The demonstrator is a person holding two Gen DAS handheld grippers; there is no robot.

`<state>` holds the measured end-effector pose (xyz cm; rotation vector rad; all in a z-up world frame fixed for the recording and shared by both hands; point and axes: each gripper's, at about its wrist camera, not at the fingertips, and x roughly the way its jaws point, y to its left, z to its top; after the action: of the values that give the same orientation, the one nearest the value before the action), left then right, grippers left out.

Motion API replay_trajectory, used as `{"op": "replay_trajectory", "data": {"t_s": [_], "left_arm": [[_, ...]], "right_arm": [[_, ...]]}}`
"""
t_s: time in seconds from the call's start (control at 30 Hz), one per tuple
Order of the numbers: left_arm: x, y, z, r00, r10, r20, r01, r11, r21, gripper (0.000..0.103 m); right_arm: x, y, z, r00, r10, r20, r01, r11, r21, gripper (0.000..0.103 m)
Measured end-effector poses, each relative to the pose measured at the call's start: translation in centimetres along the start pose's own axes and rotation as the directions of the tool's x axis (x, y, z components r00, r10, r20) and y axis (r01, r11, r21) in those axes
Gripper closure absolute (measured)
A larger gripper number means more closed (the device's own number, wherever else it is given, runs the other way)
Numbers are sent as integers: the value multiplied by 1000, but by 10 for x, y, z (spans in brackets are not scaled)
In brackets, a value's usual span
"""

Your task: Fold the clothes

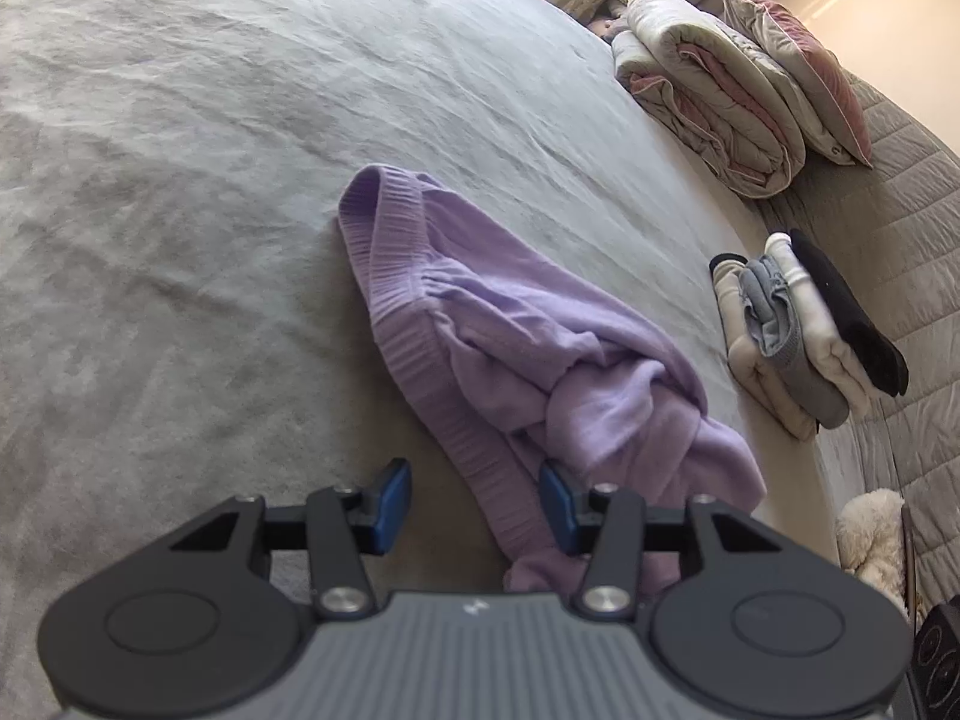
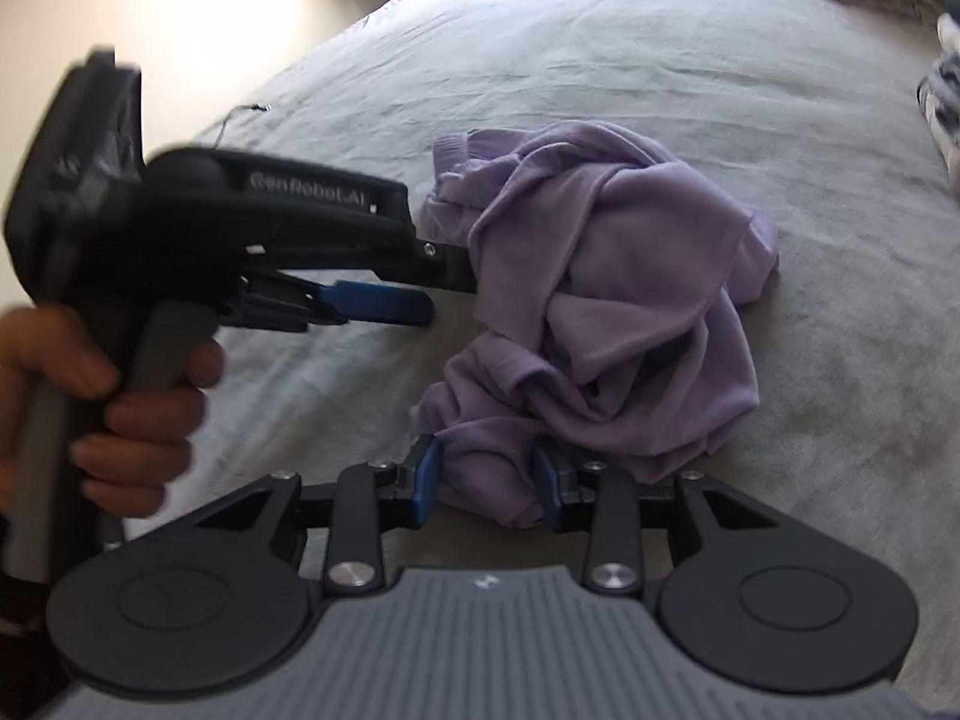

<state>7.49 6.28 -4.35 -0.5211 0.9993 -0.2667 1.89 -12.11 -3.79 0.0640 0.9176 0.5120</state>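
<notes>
Evidently both tools are straddling cloth to get hold of it: the left gripper (image 1: 474,507) and right gripper (image 2: 489,489) are standing with jaws apart around edges of the crumpled lilac garment (image 2: 606,300) lying on the grey bedsheet (image 1: 180,210).

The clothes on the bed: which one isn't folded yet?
The purple garment, crumpled by the left claw. The stack of clothes at the bed's edge is folded.
</notes>
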Motion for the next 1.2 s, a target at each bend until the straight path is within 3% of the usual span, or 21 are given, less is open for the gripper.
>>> {"op": "replay_trajectory", "data": {"t_s": [0.07, 0.2, 0.5, 0.7, 1.0, 1.2], "left_arm": [[0, 0, 0, 1000, -13, -8, 13, 1000, -2, 56], [-1, 1, -1, 1000, -16, -9, 15, 1000, -7, 56], [-4, -9, -8, 1000, -22, -15, 23, 998, 54, 56], [-3, -13, -11, 1000, -18, -20, 20, 995, 93, 55], [-1, -14, -14, 999, -28, -32, 31, 995, 96, 55], [-1, -21, -17, 999, -30, -43, 36, 987, 156, 55]], "right_arm": [[-1, 0, 4, 1000, -23, 12, 23, 1000, -13, 87], [-12, -8, 7, 996, -72, 44, 73, 997, -2, 91], [-45, -46, 17, 965, -229, 131, 218, 972, 89, 91], [-62, -61, 22, 961, -233, 150, 212, 966, 146, 91], [-86, -95, 27, 902, -394, 176, 348, 905, 245, 91], [-88, -111, 25, 914, -378, 148, 320, 895, 312, 85]]}}
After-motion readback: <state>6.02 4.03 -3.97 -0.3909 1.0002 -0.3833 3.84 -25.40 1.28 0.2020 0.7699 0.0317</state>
